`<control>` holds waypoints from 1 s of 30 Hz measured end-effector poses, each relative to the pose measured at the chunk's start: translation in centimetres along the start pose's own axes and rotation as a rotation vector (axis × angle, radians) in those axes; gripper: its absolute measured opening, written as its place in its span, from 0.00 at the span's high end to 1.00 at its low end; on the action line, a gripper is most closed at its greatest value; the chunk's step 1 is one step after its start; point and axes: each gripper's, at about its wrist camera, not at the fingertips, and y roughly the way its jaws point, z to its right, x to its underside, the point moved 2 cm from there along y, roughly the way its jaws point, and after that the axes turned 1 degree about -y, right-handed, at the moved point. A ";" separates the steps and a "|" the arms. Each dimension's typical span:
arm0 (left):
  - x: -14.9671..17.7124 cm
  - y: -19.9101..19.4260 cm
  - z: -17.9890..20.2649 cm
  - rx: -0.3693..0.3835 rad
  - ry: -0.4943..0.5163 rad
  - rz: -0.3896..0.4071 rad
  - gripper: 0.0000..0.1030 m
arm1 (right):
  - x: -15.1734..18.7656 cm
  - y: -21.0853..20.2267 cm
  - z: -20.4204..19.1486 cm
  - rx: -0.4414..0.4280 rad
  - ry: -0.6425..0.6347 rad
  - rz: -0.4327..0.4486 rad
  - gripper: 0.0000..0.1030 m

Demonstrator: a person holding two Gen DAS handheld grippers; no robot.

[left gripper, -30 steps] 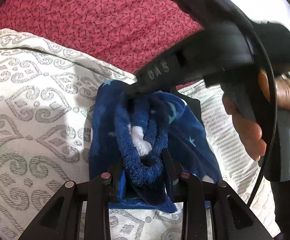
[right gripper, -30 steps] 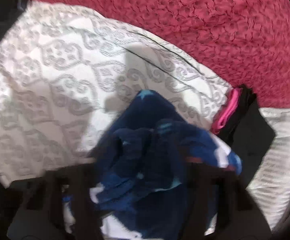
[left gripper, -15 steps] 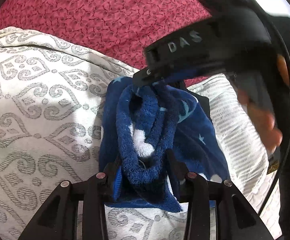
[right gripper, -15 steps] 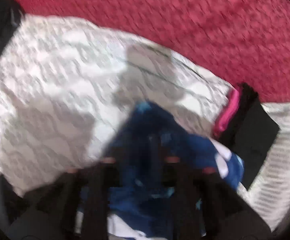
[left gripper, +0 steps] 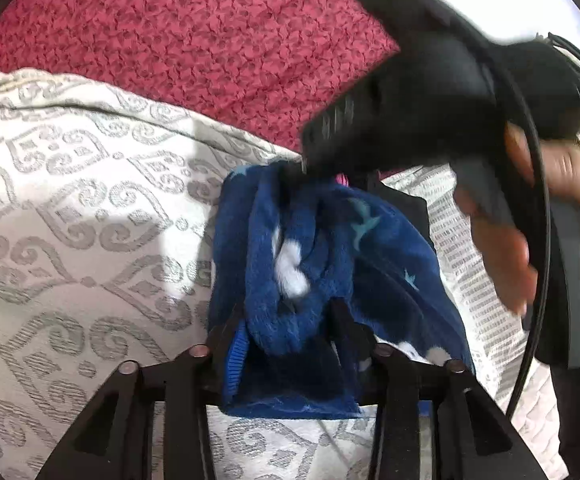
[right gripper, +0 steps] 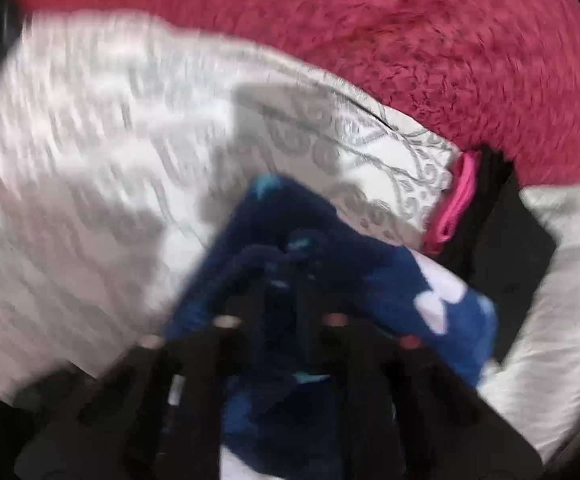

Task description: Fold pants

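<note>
The blue fleece pants (left gripper: pixel 330 248) with white and pale blue marks lie bunched on a white patterned cloth. My left gripper (left gripper: pixel 286 320) has a thick fold of them between its pads, and its jaws are closing on it. My right gripper (left gripper: pixel 304 166), held by a hand (left gripper: pixel 502 248), points steeply down at the far end of the pants. In the blurred right wrist view the right gripper (right gripper: pixel 286 280) has its fingers close together, shut on a pinch of the blue pants (right gripper: pixel 390 280).
The white cloth with grey scrolls (left gripper: pixel 70 220) covers the left and front. A red textured bedspread (left gripper: pixel 210 32) lies beyond it. A black garment (right gripper: pixel 498 232) with a pink edge (right gripper: pixel 458 196) sits to the right of the pants, beside a white striped cloth (left gripper: pixel 474 280).
The right gripper's fingers have drawn together on the blue fabric, and the tool has rolled and shifted a little. The left gripper has stayed in place on its fold.
</note>
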 end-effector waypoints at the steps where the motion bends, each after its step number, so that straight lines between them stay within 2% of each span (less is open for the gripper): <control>1: 0.0 0.0 0.0 -0.027 0.011 -0.003 0.81 | -0.4 -0.6 0.2 -0.026 0.021 0.034 0.93; 3: 0.3 0.7 -0.1 -0.075 0.030 -0.026 0.81 | -1.6 -1.6 0.4 0.018 0.023 0.112 0.92; 4: 0.4 0.9 -0.3 -0.075 0.022 -0.040 0.81 | -1.9 -0.9 0.2 0.024 0.002 0.092 0.92; 5: 0.4 0.9 -0.4 -0.072 0.018 -0.040 0.81 | -2.1 0.8 -0.2 -0.005 -0.017 0.017 0.91; 6: 0.3 0.8 -0.4 -0.068 0.017 -0.038 0.80 | -1.9 1.9 -0.4 -0.043 -0.015 -0.018 0.89; 7: 0.3 0.7 -0.5 -0.064 0.016 -0.037 0.80 | -1.8 2.1 -0.5 -0.058 -0.013 -0.018 0.87; 8: 0.3 0.7 -0.5 -0.061 0.016 -0.037 0.80 | -1.6 1.9 -0.4 -0.073 -0.004 0.003 0.81; 9: 0.3 0.7 -0.5 -0.058 0.016 -0.038 0.80 | -1.4 1.3 0.0 -0.113 0.018 0.035 0.68; 11: 0.2 0.6 -0.7 -0.052 0.008 -0.041 0.78 | -0.8 -0.4 1.0 -0.195 0.055 0.071 0.50; 13: 0.0 0.3 -0.9 -0.039 -0.002 -0.042 0.78 | 0.1 -3.1 2.7 -0.218 0.098 0.135 0.47; 15: -0.1 -0.1 -1.2 -0.021 -0.015 -0.042 0.78 | 2.3 -6.4 4.9 -0.182 0.119 0.206 0.33; 18: -0.1 -1.0 -1.3 -0.031 -0.030 -0.031 0.76 | 7.2 -8.3 8.1 -0.152 0.155 0.230 0.31; 19: -0.1 -1.4 -1.2 -0.046 -0.029 -0.022 0.70 | 9.5 -8.2 9.2 -0.157 0.175 0.216 0.31; 20: -0.1 -1.9 -1.1 -0.095 -0.018 0.005 0.65 | 11.0 -8.1 9.9 -0.163 0.190 0.201 0.31; 21: -0.2 -2.7 -0.7 -0.155 0.004 0.047 0.49 | 13.6 -7.5 11.2 -0.171 0.218 0.173 0.31; 22: -0.2 -3.1 -0.5 -0.176 0.016 0.069 0.36 | 15.4 -7.1 11.9 -0.175 0.236 0.156 0.31; 24: -0.2 -4.0 0.2 -0.179 0.021 0.087 0.31 | 19.4 -5.7 13.5 -0.153 0.266 0.137 0.31; 26: -0.4 -3.9 0.5 -0.191 -0.027 0.063 0.29 | 22.1 -3.5 14.5 -0.138 0.286 0.091 0.31; 28: -0.8 -3.2 0.9 -0.196 -0.047 0.049 0.28 | 23.9 -1.2 15.2 -0.220 0.348 0.051 0.31; 30: -1.1 -2.2 1.5 -0.264 -0.015 0.052 0.28 | 24.9 0.2 15.7 -0.321 0.411 0.038 0.30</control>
